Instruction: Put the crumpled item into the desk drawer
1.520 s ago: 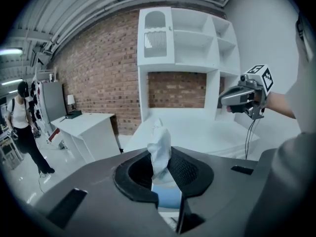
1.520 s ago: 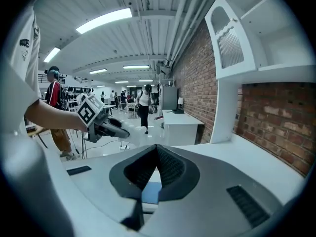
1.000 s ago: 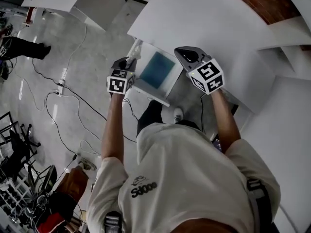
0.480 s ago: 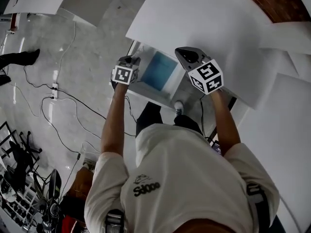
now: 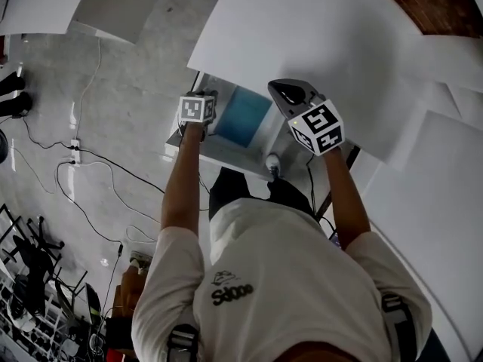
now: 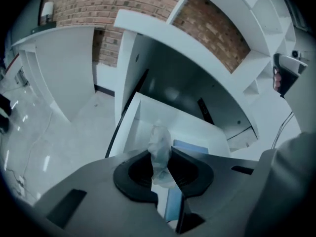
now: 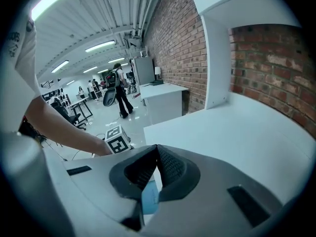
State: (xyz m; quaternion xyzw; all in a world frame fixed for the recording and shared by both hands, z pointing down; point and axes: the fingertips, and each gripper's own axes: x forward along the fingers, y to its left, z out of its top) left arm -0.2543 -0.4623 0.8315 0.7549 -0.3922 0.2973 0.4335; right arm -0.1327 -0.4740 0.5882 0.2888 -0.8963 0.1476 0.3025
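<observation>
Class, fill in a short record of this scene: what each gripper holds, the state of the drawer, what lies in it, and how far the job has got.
Left gripper: shut on the crumpled item, at the open drawer
Right gripper: shut, nothing between its jaws
Drawer: pulled out from under the white desk
Inside the drawer: a flat blue thing
Job so far: crumpled item gripped, not yet let go into the drawer

Crinkly translucent item [image 6: 160, 149], smooth matt drawer [image 6: 192, 127]
</observation>
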